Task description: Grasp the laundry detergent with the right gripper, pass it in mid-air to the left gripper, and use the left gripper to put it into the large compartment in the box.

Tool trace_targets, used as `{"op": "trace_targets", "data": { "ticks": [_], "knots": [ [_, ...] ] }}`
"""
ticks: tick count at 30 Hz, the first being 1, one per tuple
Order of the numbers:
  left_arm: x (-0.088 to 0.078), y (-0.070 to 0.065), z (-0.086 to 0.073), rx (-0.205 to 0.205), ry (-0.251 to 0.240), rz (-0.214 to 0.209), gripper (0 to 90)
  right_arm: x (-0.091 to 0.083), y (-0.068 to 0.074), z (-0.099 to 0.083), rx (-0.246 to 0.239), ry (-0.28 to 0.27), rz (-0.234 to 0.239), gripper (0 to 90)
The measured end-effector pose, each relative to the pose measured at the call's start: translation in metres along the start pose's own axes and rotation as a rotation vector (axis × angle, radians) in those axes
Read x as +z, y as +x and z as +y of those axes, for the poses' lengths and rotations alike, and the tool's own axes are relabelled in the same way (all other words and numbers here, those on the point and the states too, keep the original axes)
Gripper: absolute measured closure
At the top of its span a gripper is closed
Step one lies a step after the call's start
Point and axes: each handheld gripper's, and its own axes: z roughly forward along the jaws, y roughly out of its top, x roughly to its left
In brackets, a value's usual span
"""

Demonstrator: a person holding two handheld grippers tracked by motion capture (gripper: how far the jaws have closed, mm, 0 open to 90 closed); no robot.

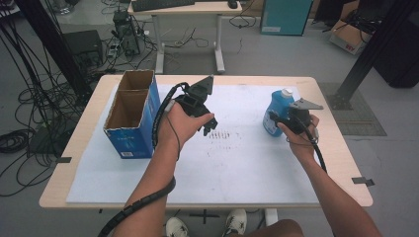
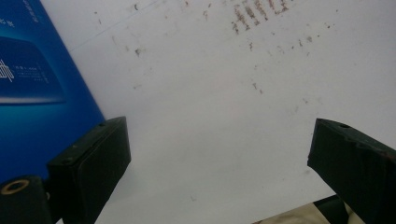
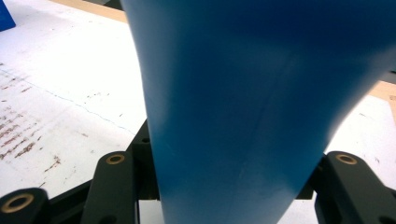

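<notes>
While the left gripper (image 1: 210, 126) hangs over the white sheet (image 1: 237, 168) with jaws apart and nothing between them, the right gripper (image 1: 291, 121) at the right is clamped on the blue bottle (image 1: 277, 109); farther left stands the box (image 1: 132, 112).

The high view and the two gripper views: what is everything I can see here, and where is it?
Blue plastic bottle with white cap: one, blue, right side of table, clamped in the right gripper.
Blue cardboard box, open top, two compartments: one, blue outside and brown inside, left side of table.
White sheet with brown scuff marks: one, white, covering the table.
Wooden table: one, light wood, centre.
Desk with keyboard: one, pale, behind the table.
Left gripper: one, black, jaws open above the sheet.
Right gripper: one, black, shut on the bottle.
</notes>
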Motion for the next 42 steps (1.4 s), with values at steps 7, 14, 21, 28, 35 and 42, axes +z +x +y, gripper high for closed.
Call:
{"op": "trace_targets", "data": {
  "ticks": [7,14,21,28,35,42],
  "knots": [
    [-0.003,0.000,-0.002,0.012,-0.011,-0.009,5.9,0.000,-0.001,0.001,-0.008,0.015,0.007,44.4],
    [-0.008,0.004,-0.004,0.029,-0.018,-0.022,6.0,0.000,-0.002,0.003,-0.011,0.023,0.016,44.5],
    [-0.018,0.010,-0.009,0.071,-0.028,-0.050,6.0,-0.001,-0.006,0.009,-0.041,0.064,0.046,44.6],
    [-0.035,0.014,-0.006,0.121,-0.043,-0.041,6.1,-0.004,-0.011,0.021,-0.024,0.077,0.098,44.7],
    [-0.055,0.015,-0.003,0.205,-0.055,-0.009,6.0,-0.010,-0.017,0.045,-0.011,0.077,0.175,44.6],
    [-0.075,0.018,0.003,0.301,-0.057,0.016,6.0,-0.017,-0.017,0.074,-0.051,0.096,0.234,44.5]
  ]
}}
